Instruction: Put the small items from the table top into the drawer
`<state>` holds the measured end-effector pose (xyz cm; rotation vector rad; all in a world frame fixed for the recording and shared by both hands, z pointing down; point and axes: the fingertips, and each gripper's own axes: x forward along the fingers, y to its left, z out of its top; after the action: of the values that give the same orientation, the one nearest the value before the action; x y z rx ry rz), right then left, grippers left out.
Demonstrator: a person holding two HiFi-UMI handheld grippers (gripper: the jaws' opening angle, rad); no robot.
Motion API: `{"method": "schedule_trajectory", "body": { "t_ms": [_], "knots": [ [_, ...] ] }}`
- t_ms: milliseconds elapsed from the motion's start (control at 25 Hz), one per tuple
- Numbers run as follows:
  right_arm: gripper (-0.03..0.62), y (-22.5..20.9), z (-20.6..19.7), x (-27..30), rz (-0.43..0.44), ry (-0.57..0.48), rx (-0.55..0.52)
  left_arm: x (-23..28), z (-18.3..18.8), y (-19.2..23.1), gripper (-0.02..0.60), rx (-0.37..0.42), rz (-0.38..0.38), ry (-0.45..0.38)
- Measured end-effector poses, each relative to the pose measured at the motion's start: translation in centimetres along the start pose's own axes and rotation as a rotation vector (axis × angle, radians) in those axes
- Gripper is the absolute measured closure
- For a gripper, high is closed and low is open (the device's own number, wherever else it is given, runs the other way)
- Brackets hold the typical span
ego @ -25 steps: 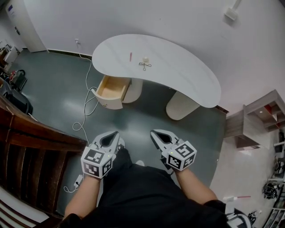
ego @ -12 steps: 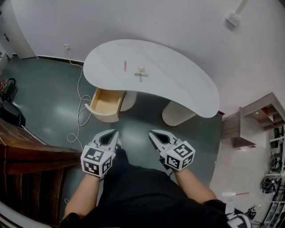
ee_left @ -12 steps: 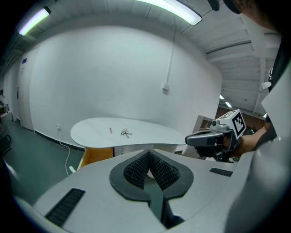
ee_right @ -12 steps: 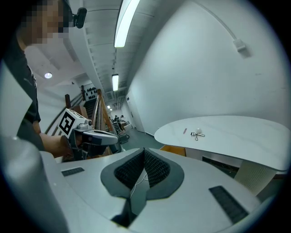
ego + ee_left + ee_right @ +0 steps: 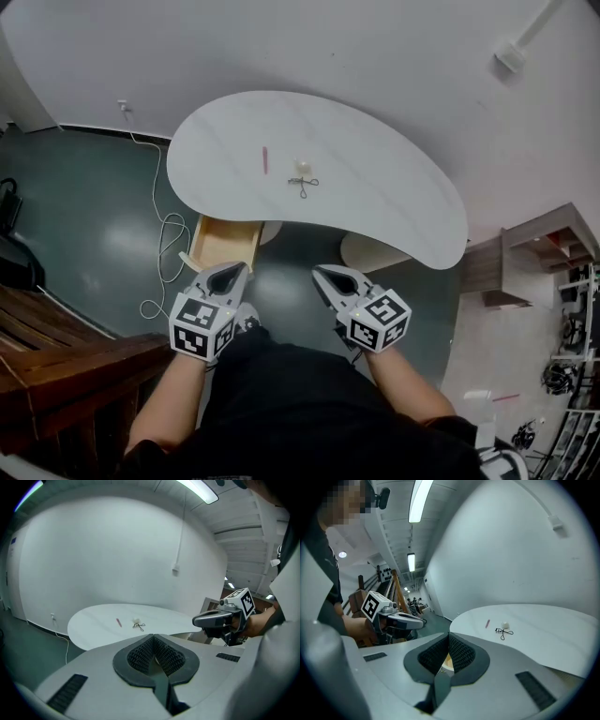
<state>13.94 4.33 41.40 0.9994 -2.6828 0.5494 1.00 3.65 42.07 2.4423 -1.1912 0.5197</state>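
Nearest me, my left gripper (image 5: 240, 269) and right gripper (image 5: 319, 272) hang side by side above the dark floor. Both have their jaws closed tip to tip, with nothing between them. Just beyond the left one, the wooden drawer (image 5: 225, 246) stands pulled out under the near left edge of the white curved table (image 5: 394, 202). Farther on, on the table top, lies a small black scissor-handled tool (image 5: 304, 186). A small white round item (image 5: 303, 169) sits just beyond it, and a pink stick (image 5: 264, 159) lies to their left.
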Motion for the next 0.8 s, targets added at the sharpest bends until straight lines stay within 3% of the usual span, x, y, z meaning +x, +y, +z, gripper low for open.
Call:
{"method": "schedule_trajectory", "body": {
  "t_ms": [320, 800],
  "knots": [
    [0.594, -2.7, 4.8, 7.2, -0.045, -0.024, -0.001, 2.6, 4.6, 7.6, 0.566, 0.046, -0.044, -0.005],
    [0.594, -5.3, 5.2, 11.8, -0.095, 0.004, 0.024, 5.0, 3.4, 12.4, 0.566, 0.010, -0.076, 0.029]
  ]
}}
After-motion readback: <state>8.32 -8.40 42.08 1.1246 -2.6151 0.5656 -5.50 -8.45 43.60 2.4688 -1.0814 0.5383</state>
